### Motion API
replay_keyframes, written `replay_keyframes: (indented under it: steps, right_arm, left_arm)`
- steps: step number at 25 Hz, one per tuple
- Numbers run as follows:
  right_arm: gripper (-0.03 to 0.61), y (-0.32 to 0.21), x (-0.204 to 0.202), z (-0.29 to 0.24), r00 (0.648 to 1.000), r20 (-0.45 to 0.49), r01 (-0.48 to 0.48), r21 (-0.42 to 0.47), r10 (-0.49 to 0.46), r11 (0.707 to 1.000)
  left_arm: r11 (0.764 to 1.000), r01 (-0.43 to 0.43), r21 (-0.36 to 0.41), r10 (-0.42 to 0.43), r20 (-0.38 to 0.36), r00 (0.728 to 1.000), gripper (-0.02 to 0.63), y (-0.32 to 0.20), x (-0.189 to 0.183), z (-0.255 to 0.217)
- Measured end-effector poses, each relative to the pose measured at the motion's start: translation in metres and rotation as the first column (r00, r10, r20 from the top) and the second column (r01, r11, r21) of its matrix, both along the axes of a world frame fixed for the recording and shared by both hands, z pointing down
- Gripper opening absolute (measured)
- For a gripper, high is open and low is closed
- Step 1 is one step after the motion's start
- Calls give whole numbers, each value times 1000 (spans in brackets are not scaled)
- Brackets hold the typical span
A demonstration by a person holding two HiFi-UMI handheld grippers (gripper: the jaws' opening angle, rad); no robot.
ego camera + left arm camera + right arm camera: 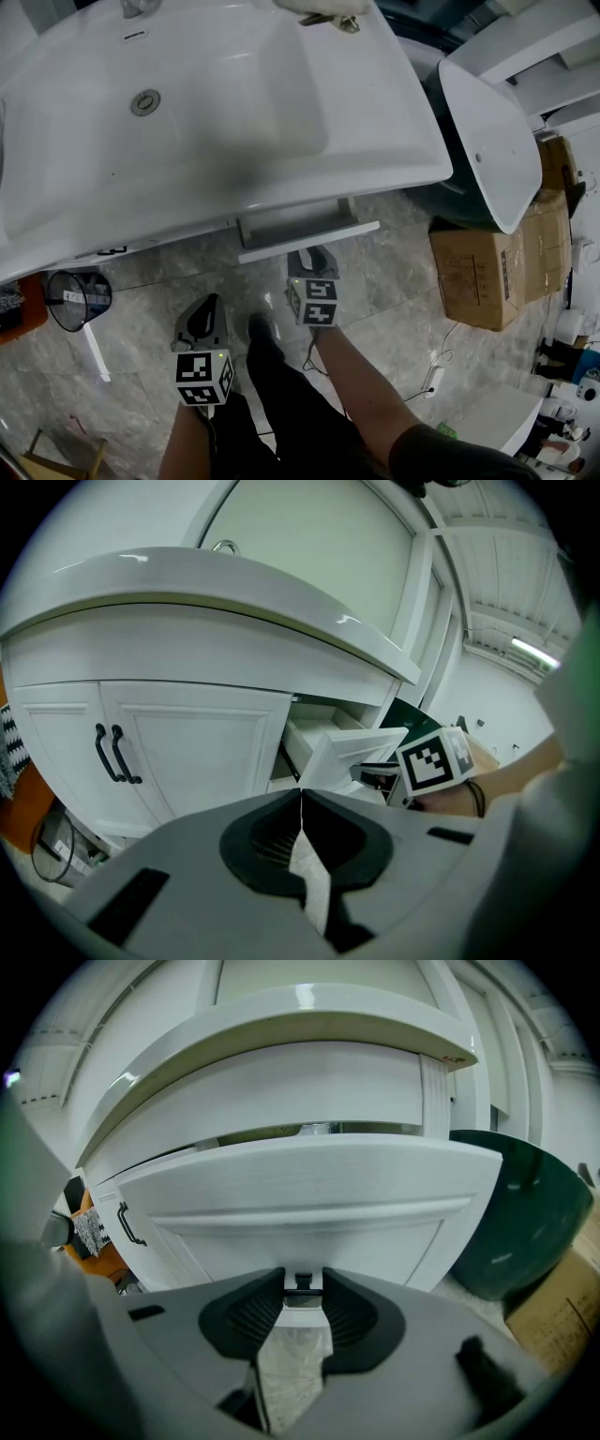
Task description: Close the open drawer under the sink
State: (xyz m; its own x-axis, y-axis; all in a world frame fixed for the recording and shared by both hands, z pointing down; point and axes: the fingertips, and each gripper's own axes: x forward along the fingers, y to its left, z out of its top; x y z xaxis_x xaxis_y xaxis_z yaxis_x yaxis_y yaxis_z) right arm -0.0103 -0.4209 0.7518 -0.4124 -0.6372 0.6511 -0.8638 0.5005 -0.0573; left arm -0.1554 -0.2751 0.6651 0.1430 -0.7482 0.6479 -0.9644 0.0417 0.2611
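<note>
The white drawer (309, 236) stands pulled out under the white sink (281, 141). In the right gripper view its front panel (309, 1194) fills the middle. My right gripper (314, 256) is right at that front. Its jaws (302, 1281) stand a little apart, with the drawer's small black handle (301, 1285) between the fingertips; I see no pad pressing on it. My left gripper (203, 317) hangs lower left over the floor, away from the cabinet. It is shut (301, 794) with nothing in it. From its view the open drawer (349, 750) shows at right.
Cabinet doors with black handles (112, 754) are left of the drawer. A black wire bin (77, 298) sits on the floor at left. A dark green tub (525, 1213) and a leaning white basin (487, 141) crowd the right, with cardboard boxes (492, 272) beyond.
</note>
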Motion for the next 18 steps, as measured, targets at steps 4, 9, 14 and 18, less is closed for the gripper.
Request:
replay_keyframes:
  steps: [4, 9, 14, 18]
  right_arm:
    - [135, -18, -9, 1, 1000, 16, 3, 1, -3, 1000]
    - [136, -44, -23, -1, 999, 41, 15, 16, -15, 1000]
    - [137, -65, -34, -4, 999, 41, 21, 25, -22, 999]
    - [137, -72, -39, -3, 999, 43, 19, 21, -20, 1000]
  left_arm:
    - [1000, 2, -3, -2, -1, 1000, 15, -6, 3, 2]
    - [1000, 12, -13, -12, 3, 1000, 15, -11, 3, 5]
    - [1000, 25, -18, -25, 6, 1000, 15, -17, 1, 5]
    - [999, 33, -22, -33, 7, 999, 15, -21, -1, 5]
